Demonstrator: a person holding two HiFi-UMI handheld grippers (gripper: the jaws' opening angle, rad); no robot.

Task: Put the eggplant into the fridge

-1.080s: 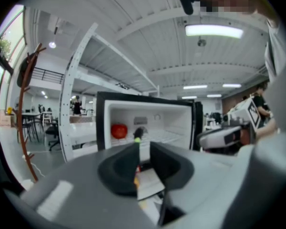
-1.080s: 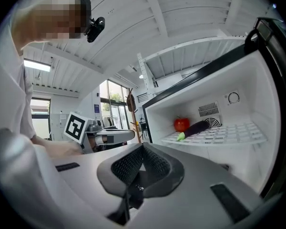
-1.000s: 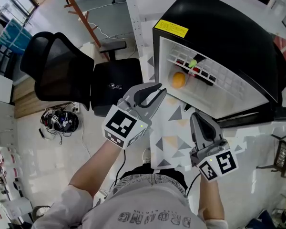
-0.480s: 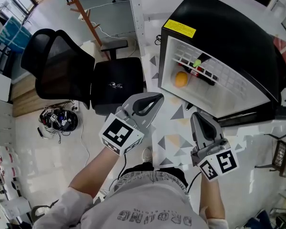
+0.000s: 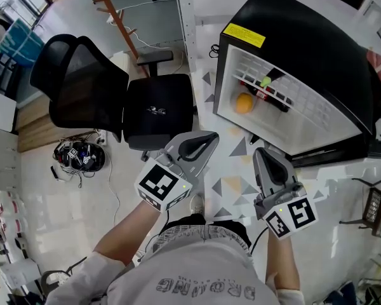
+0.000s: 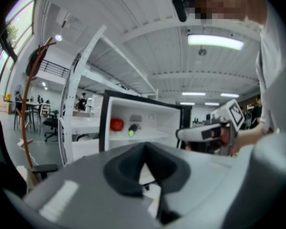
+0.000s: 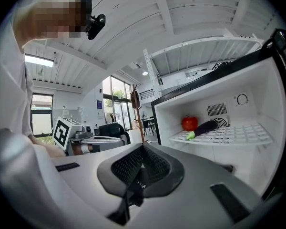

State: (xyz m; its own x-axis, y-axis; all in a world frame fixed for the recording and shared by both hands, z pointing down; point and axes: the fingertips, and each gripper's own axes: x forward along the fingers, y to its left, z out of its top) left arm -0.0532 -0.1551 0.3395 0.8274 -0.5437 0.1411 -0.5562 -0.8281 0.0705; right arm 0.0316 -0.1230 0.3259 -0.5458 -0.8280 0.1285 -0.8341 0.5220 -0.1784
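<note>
On the fridge shelf (image 7: 238,133) lie eggplant (image 7: 206,126) and tomato (image 7: 189,123); left gripper (image 5: 211,136), right gripper (image 5: 261,152) both closed.

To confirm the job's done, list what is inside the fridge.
On the wire shelf of the fridge lie an eggplant and a red tomato, side by side. The right claw covers most of the space below it.

The black open-fronted mini fridge (image 5: 305,37) sits on the white patterned table (image 5: 235,170). On its white wire shelf (image 7: 238,133), the long dark eggplant (image 7: 206,127) lies just right of the round red tomato (image 7: 189,123). Before the fridge, the left gripper (image 5: 206,142) is beside the right gripper (image 5: 261,152). The black mesh office chair (image 5: 82,88) stands left of the table.
</note>
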